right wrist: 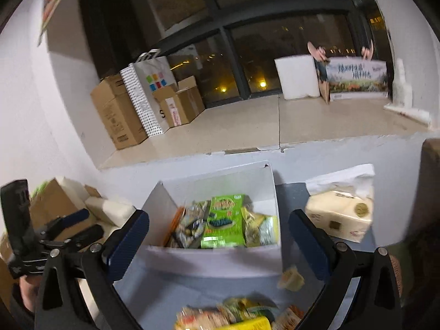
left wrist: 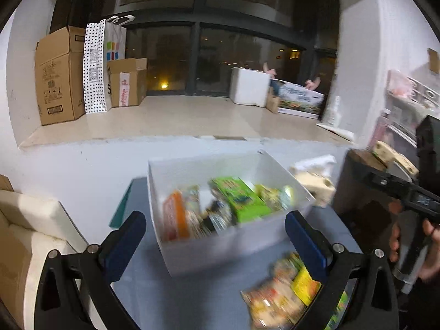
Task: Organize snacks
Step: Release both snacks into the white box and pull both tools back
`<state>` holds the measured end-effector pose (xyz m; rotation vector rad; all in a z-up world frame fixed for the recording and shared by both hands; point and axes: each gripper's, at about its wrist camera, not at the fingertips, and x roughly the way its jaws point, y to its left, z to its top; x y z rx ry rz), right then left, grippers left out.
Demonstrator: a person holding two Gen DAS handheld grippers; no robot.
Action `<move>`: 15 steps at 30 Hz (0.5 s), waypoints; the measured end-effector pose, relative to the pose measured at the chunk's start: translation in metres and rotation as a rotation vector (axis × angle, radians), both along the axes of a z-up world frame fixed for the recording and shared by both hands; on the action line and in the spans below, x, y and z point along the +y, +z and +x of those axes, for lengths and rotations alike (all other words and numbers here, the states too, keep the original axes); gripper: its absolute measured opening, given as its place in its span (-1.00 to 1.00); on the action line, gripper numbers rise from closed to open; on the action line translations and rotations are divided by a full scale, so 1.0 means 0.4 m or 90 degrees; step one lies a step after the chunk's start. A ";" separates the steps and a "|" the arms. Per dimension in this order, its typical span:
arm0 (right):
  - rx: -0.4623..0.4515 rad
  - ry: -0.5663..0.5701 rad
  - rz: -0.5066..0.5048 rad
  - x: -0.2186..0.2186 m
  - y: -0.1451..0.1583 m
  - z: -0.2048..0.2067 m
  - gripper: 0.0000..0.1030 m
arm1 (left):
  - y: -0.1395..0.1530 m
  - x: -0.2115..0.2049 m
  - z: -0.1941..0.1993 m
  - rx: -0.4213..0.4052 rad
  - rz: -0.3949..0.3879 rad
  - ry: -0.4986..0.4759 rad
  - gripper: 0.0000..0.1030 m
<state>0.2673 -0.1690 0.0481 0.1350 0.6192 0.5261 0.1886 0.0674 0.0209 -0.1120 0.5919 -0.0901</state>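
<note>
- White box (left wrist: 220, 244) w/ snack packs sits ahead of and between the left gripper (left wrist: 216, 229) fingers; open top, plain white walls
- Inside: green pack (left wrist: 242, 200) upright mid-box, orange pack (left wrist: 176, 217) at its left wall, yellowish pack (right wrist: 260, 229) at right; others too blurred to count
- Loose snack packs (left wrist: 286, 288) on the table just short of the fingers, near side of box; yellow one (right wrist: 253, 324) among them
- Print on packs unreadable, blurred
- Right gripper (right wrist: 217, 243) fingers spread wide, nothing between pads; left same, spread, empty
- Tissue pack (right wrist: 339, 216) beyond right finger, 1 seen
- 1 small pale cup (right wrist: 290, 277) by right finger, in front of the box
</note>
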 end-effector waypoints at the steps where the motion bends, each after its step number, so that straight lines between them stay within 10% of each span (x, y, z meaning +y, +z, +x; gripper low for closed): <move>1: -0.005 0.002 -0.008 -0.003 -0.003 -0.019 1.00 | -0.006 -0.010 -0.033 -0.005 -0.006 -0.005 1.00; 15: 0.044 -0.065 -0.033 -0.124 -0.255 -0.243 1.00 | -0.155 -0.144 -0.291 0.036 -0.045 -0.052 1.00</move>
